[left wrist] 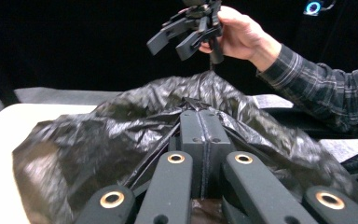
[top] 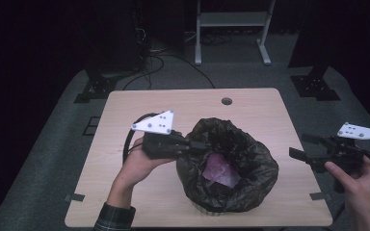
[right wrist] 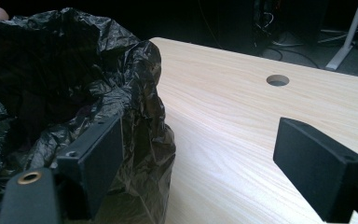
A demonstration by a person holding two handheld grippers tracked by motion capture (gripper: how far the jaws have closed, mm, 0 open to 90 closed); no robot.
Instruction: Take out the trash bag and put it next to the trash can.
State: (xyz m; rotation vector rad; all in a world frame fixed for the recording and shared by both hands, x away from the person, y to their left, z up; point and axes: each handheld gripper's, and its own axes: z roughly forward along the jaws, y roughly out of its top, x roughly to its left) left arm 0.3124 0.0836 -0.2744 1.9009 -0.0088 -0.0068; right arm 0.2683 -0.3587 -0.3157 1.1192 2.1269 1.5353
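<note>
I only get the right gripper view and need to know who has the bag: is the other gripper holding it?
Observer: Yes, the left gripper is shut on the black bag's rim on the side away from you.
Operator: Anything inside the bag?
Observer: Something pinkish-purple lies at the bottom; what it is I cannot tell.
Operator: Where is my gripper?
Observer: The right gripper is open, off the table's right edge, apart from the bag.

The desk (top: 139,103) is viewed from above and in front; both gripper views are set close behind their jaws, sharing the bag (top: 243,163).
</note>
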